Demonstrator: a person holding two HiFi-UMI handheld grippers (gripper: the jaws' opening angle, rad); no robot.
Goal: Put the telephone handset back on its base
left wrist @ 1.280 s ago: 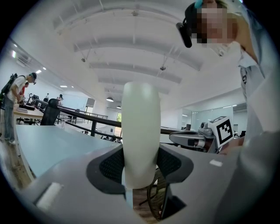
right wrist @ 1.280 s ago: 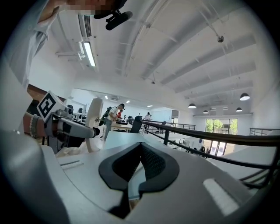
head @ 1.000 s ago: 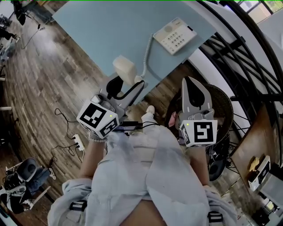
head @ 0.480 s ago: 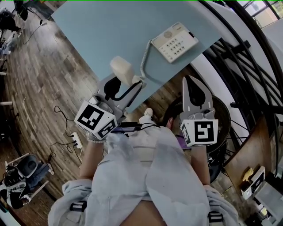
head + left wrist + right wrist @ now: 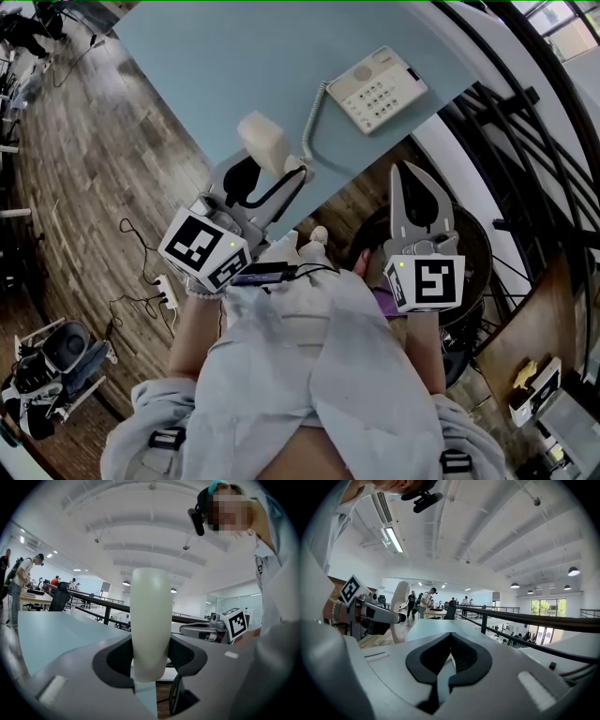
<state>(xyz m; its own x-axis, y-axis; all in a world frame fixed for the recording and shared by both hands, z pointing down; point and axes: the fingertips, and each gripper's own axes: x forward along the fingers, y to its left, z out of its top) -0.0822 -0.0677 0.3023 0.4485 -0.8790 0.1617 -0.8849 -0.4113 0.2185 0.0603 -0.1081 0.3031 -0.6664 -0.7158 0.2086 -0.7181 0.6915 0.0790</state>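
**Inspector:** Item 1. What has changed over the last 1 second?

**Assessor:** Very little. The left gripper keeps its jaws clamped on the handset, which stands upright between them. It has hardly shifted and hangs over the near edge of the surface, well apart from the base. The coiled cord joins the 2.

**Inspector:** Item 2. The right gripper?

**Assessor:** Its jaws are together with nothing between them. It is held off the surface's edge, below the base, and is no closer than before.

**Inspector:** Finding for the task?

**Assessor:** The grasp is secure, but the carry has not advanced. In my judgement the handset must still travel across to the base and be laid flat into its cradle. The cord may tug during that move.
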